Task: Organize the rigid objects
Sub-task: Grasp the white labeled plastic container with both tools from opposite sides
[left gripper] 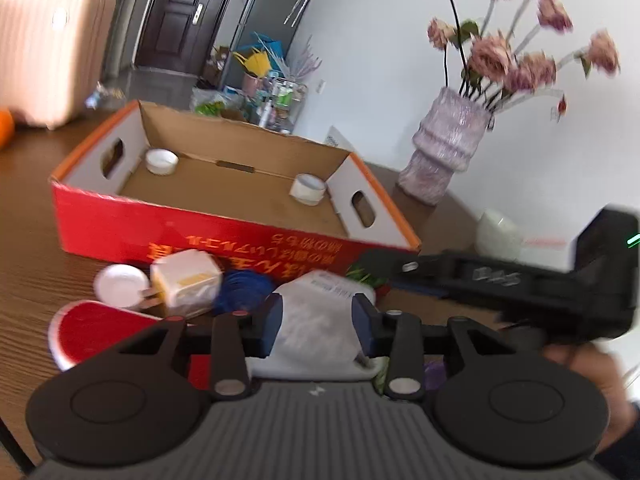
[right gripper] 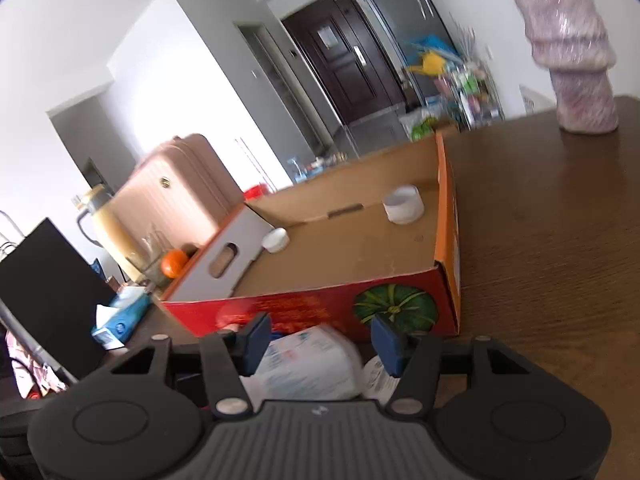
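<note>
A red cardboard box (left gripper: 120, 232) stands open on the wooden table and holds two white tape rolls (left gripper: 161, 161) (left gripper: 307, 189). It also shows in the right wrist view (right gripper: 312, 308), with both rolls (right gripper: 403, 204) (right gripper: 275, 239) inside. In front of it lie a white plastic packet (left gripper: 316, 320), a white charger cube (left gripper: 186, 282), a blue coil (left gripper: 240, 286), a white lid (left gripper: 121, 284) and a red paddle (left gripper: 100, 336). My left gripper (left gripper: 316, 322) is open, jaws on either side of the packet. My right gripper (right gripper: 320, 342) is open above the packet (right gripper: 308, 364).
A purple vase (left gripper: 444, 148) with pink flowers stands to the right of the box, a white cup (left gripper: 498, 234) near it. The right gripper's body (left gripper: 520, 284) reaches in from the right. A pink suitcase (right gripper: 180, 192), an orange (right gripper: 174, 262) and a tissue box (right gripper: 120, 318) lie left.
</note>
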`<state>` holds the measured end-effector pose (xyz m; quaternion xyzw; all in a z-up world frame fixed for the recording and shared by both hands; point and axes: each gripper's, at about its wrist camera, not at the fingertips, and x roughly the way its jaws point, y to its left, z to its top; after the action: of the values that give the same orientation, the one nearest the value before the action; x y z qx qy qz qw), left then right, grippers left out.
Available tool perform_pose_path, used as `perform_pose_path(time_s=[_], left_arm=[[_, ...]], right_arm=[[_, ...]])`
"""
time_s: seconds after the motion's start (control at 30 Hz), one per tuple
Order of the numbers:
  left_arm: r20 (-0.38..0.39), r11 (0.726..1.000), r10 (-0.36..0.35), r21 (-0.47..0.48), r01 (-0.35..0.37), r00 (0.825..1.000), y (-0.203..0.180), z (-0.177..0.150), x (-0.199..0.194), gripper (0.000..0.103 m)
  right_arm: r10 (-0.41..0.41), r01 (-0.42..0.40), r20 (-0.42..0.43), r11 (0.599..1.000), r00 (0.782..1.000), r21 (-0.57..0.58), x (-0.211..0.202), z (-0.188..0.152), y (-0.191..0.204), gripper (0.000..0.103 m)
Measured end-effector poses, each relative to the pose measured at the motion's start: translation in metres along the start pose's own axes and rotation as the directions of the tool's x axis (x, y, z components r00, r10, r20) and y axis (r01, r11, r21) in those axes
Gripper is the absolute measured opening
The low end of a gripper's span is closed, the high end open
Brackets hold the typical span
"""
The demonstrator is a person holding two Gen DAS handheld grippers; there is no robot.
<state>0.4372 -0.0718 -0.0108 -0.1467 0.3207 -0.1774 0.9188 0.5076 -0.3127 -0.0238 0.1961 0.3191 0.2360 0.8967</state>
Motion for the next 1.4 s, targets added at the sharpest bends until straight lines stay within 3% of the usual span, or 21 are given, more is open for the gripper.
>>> perform_pose_path(time_s=[0.13,0.27,0.47,0.6,0.8,1.03,1.13,1.27,1.3,1.37,1.4], left_arm=[[-0.007,0.991,-0.098,-0.089,0.097,0.995,0.018,-0.004,0.011,0.042],[0.010,0.977,-0.135,-0.162,0.135,0.991,0.029,-0.007,0.013,0.038],[0.067,0.960,-0.196,-0.188,0.206,0.978,0.031,-0.011,-0.009,0.036],[0.085,0.949,-0.216,-0.216,0.230,0.973,0.033,-0.022,-0.040,0.036],[0.052,0.954,-0.188,-0.229,0.195,0.981,0.044,-0.062,-0.099,0.036],[-0.001,0.957,-0.140,-0.256,0.135,0.990,0.050,-0.119,-0.147,0.035],[0.007,0.964,-0.122,-0.237,0.120,0.992,0.050,-0.130,-0.164,0.036],[-0.001,0.957,-0.155,-0.248,0.150,0.988,0.056,-0.133,-0.169,0.036],[-0.006,0.961,-0.138,-0.244,0.132,0.990,0.056,-0.132,-0.168,0.039],[-0.023,0.979,-0.059,-0.199,0.053,0.998,0.051,-0.133,-0.166,0.058],[-0.032,0.985,-0.027,-0.172,0.021,0.999,0.049,-0.133,-0.163,0.059]], right_arm=[[0.057,-0.054,-0.049,0.997,0.997,0.057,0.020,-0.006,-0.016,0.049],[0.136,-0.127,-0.065,0.984,0.989,0.125,0.028,-0.013,-0.027,0.038],[0.105,-0.100,-0.055,0.992,0.993,0.080,0.011,-0.017,-0.006,0.033],[0.096,-0.094,-0.021,0.993,0.995,0.066,-0.022,-0.031,0.014,0.025],[0.120,-0.120,-0.002,0.993,0.993,0.001,-0.080,-0.080,0.064,0.021],[0.070,-0.073,-0.053,0.996,0.996,-0.054,-0.113,-0.150,0.105,0.021],[0.068,-0.072,-0.059,0.996,0.996,-0.062,-0.126,-0.170,0.115,0.021],[0.062,-0.064,-0.074,0.997,0.995,-0.036,-0.133,-0.185,0.113,0.023],[0.060,-0.061,-0.077,0.998,0.995,-0.013,-0.133,-0.187,0.110,0.023],[0.055,-0.053,-0.075,0.998,0.996,0.024,-0.133,-0.190,0.105,0.027],[0.049,-0.047,-0.078,0.998,0.996,0.032,-0.131,-0.191,0.104,0.031]])
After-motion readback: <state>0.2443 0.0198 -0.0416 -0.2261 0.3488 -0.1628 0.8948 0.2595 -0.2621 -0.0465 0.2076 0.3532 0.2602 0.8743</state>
